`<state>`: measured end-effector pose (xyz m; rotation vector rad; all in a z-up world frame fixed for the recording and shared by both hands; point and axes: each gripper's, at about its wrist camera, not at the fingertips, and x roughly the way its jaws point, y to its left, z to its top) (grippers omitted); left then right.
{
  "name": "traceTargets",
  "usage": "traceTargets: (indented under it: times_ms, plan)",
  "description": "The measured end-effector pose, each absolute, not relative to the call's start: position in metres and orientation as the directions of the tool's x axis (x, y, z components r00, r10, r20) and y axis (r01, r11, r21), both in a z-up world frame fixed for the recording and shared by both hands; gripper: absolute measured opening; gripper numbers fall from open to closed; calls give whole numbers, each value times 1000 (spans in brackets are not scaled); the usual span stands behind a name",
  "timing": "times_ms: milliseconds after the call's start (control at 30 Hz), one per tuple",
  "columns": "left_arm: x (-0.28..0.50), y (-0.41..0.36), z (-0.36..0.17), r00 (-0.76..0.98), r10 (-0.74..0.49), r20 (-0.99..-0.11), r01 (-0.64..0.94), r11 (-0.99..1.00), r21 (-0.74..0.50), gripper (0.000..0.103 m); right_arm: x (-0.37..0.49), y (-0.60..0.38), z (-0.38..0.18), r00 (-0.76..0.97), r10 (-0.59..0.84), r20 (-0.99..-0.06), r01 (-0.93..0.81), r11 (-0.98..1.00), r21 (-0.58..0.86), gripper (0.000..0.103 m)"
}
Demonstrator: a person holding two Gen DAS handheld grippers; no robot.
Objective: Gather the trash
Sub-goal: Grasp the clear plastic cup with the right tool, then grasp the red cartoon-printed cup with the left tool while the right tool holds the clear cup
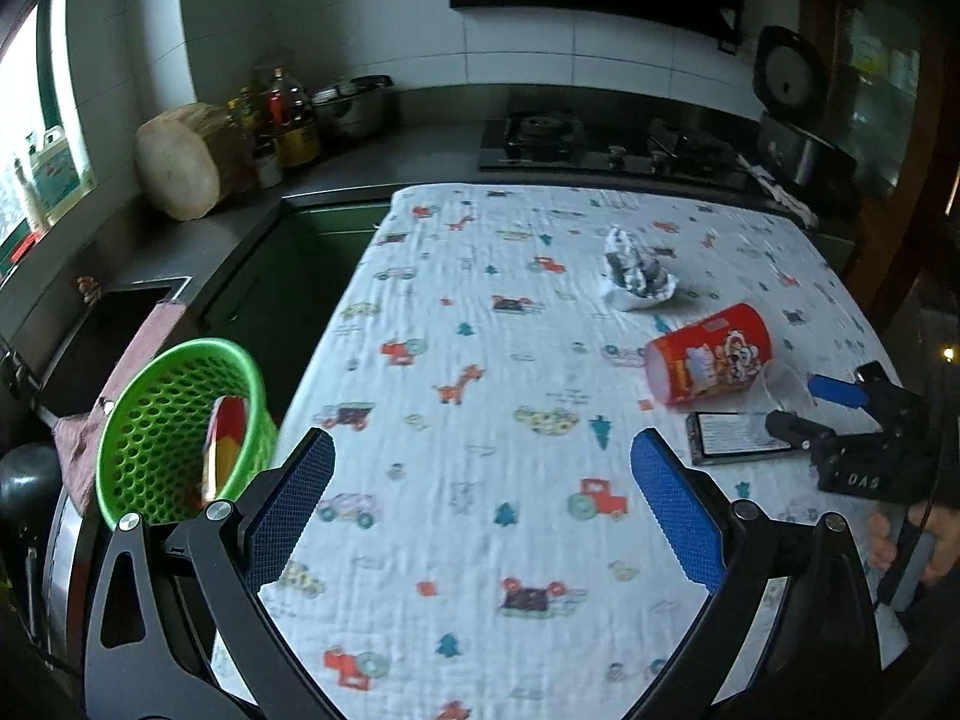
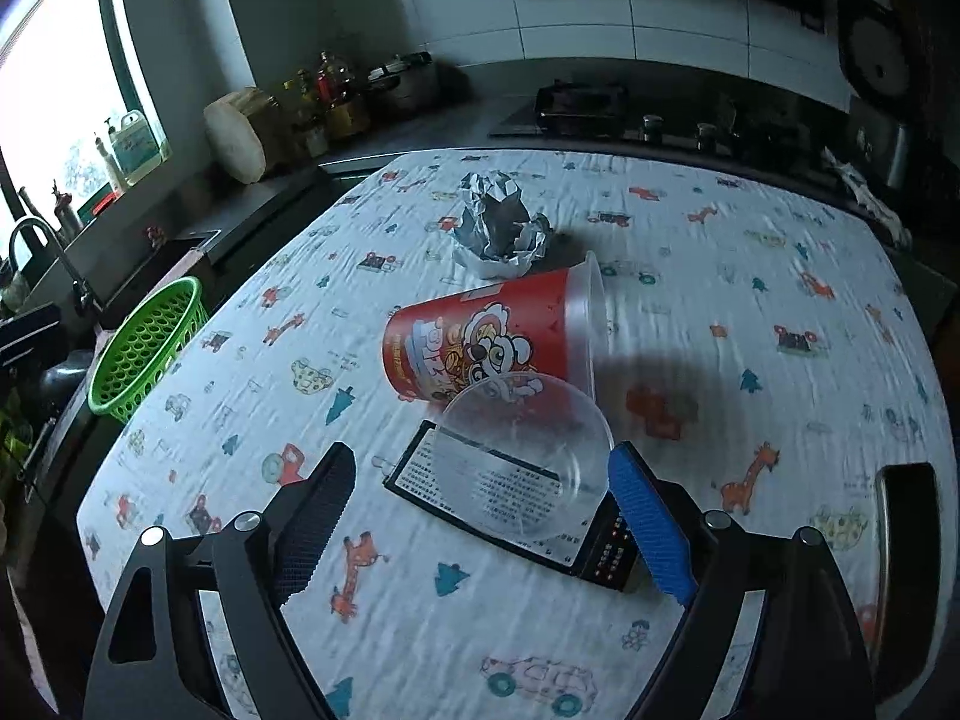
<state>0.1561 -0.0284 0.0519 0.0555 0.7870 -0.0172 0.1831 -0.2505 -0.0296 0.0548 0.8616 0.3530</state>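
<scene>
A red snack cup (image 2: 486,336) lies on its side on the patterned tablecloth (image 2: 750,276), mouth to the right. Behind it sits a crumpled foil wad (image 2: 501,222). In front, a clear plastic lid (image 2: 528,456) rests on a flat black box (image 2: 600,558). My right gripper (image 2: 480,453) is open around the lid; its blue pad is close to the lid's rim and the other finger is well apart. The green basket (image 1: 180,420) at the table's left edge holds a red-yellow wrapper (image 1: 225,438). My left gripper (image 1: 483,444) hangs open over bare cloth beside the basket.
A dark counter runs behind and to the left, with a sink (image 2: 180,252), tap (image 2: 36,240), bottles (image 1: 282,120), a round wooden block (image 1: 180,162) and a gas hob (image 1: 600,144). A person's hand (image 1: 900,540) holds the right gripper (image 1: 791,402). A dark object (image 2: 906,540) stands at the table's right.
</scene>
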Motion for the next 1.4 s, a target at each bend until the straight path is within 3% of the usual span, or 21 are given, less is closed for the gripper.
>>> traceTargets:
  times_ms: [600, 800, 967, 1400]
  plan:
    - [207, -92, 34, 671, -79, -737, 160, 986, 40, 98, 192, -259, -47, 564, 365, -741, -296, 927, 231, 85]
    - [221, -104, 25, 659, -103, -745, 193, 980, 36, 98, 198, -258, -52, 565, 360, -743, -296, 928, 225, 78]
    - [230, -115, 20, 658, -128, -742, 241, 969, 47, 97, 202, -261, -57, 560, 375, -738, -294, 924, 246, 61]
    - [255, -151, -15, 608, -199, -768, 422, 901, 100, 97, 194, -295, -47, 587, 383, -713, -259, 924, 282, 60]
